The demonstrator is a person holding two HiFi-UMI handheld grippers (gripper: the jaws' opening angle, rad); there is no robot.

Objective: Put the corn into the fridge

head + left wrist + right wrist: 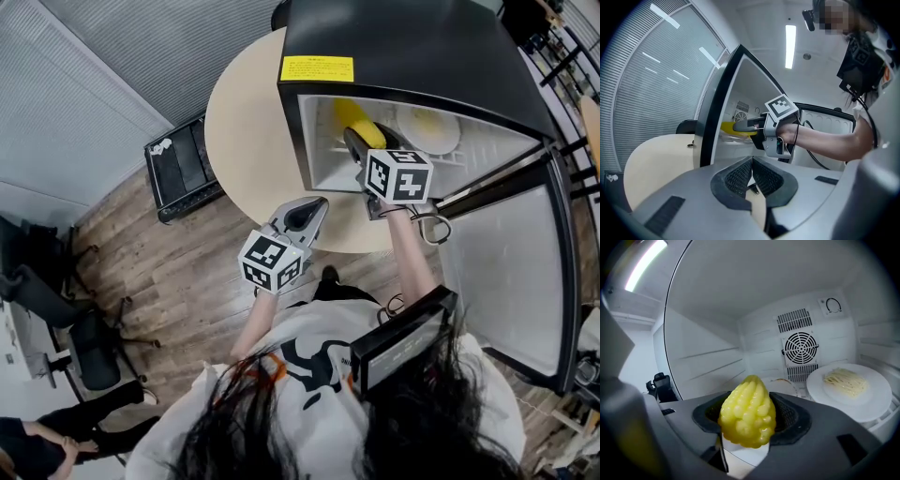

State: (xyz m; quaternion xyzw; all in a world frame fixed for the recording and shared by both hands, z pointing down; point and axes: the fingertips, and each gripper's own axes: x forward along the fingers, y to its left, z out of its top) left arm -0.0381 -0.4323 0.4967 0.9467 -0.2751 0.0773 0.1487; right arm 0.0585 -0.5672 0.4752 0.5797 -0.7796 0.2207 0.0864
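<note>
Right gripper [359, 142] clamps the corn [747, 411], tip aimed deep into the fridge [708, 357], plate [881, 399] to its right; left gripper [751, 176] closed, empty.

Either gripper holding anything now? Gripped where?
Right gripper grips the corn by its two sides at the thicker part, tapered tip poking forward. Left gripper is shut on nothing.

One corn [747, 411], one fridge [412, 56], two tools [312, 211] [359, 142]
</note>
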